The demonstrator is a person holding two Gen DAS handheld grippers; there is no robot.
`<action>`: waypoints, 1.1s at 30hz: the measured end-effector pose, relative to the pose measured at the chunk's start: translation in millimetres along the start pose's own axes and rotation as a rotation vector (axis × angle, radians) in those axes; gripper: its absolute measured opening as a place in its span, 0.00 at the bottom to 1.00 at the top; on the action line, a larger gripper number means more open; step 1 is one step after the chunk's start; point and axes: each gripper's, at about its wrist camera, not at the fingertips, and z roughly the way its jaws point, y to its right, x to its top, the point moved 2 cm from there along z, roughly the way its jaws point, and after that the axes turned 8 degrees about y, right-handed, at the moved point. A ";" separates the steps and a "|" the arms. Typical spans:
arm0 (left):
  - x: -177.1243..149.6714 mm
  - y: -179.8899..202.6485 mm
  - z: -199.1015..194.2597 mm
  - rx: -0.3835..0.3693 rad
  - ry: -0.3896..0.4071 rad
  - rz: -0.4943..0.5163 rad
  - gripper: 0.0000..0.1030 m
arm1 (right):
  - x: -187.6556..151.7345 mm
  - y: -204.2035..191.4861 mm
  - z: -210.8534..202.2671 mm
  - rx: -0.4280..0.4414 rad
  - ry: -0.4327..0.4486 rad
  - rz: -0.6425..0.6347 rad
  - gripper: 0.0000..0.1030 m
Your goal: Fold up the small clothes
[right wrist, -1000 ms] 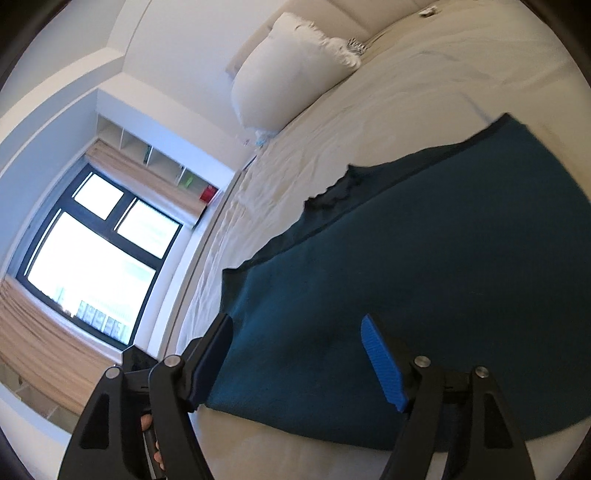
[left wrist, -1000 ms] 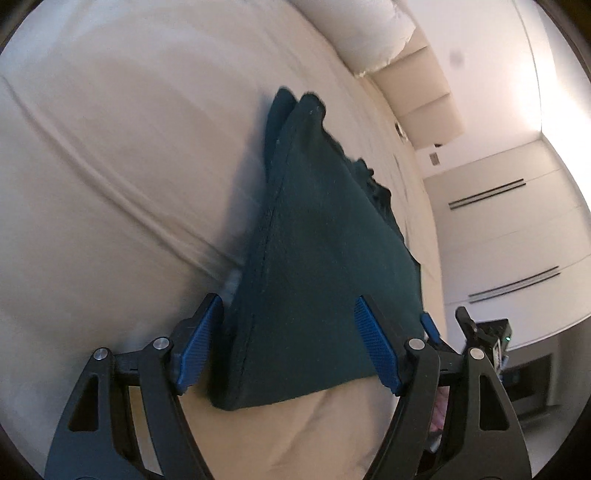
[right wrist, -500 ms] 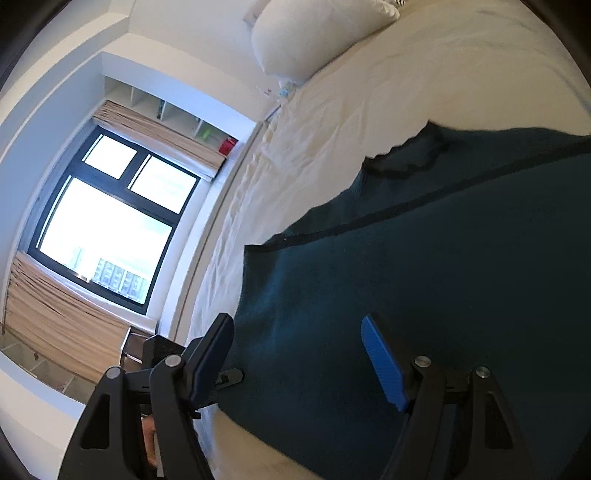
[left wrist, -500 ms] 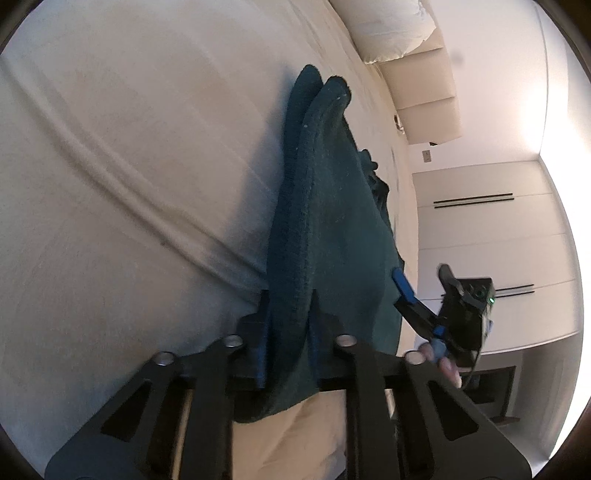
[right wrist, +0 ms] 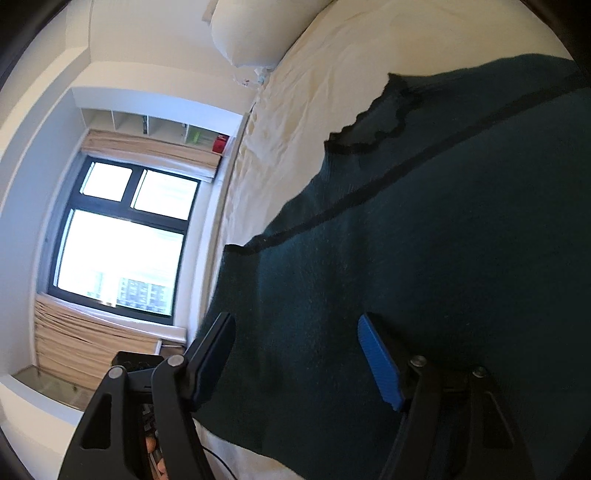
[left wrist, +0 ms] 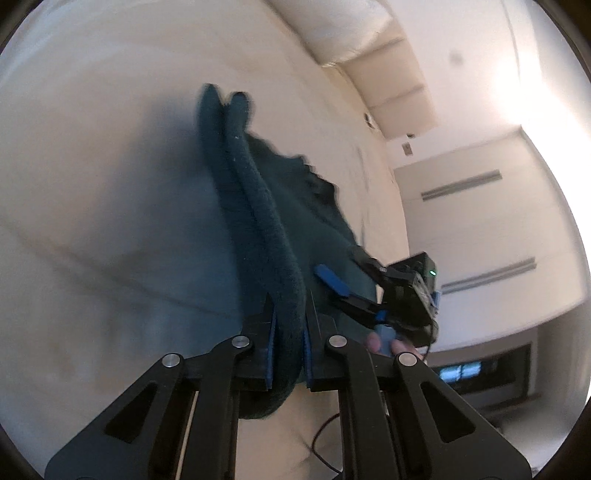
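A dark teal knitted garment (left wrist: 266, 221) lies on the cream bed sheet (left wrist: 92, 184). My left gripper (left wrist: 290, 306) is shut on its near edge and holds that edge, pinched into a ridge, up off the sheet. In the right wrist view the garment (right wrist: 443, 240) spreads flat, with a scalloped dark trim at its far edge. My right gripper (right wrist: 295, 325) hovers over the near left corner. Its jaws are closing, cloth lies between them, and the pads do not press on it. The right gripper (left wrist: 351, 273) also shows in the left wrist view, to the right of the lifted edge.
A white pillow (right wrist: 251, 33) lies at the head of the bed. A large window (right wrist: 122, 240) and wall shelves (right wrist: 155, 127) stand beyond the bed's left side. White wardrobe doors (left wrist: 480, 221) and a padded headboard (left wrist: 391, 85) fill the left wrist view's right side.
My left gripper shut on the garment's near edge and lifted it into a ridge. My right gripper moved down and sideways over the corner, still wide.
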 end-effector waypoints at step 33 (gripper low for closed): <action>-115.4 144.4 169.9 0.060 -0.203 0.376 0.09 | 82.3 31.1 -94.5 -0.104 0.022 -0.046 0.14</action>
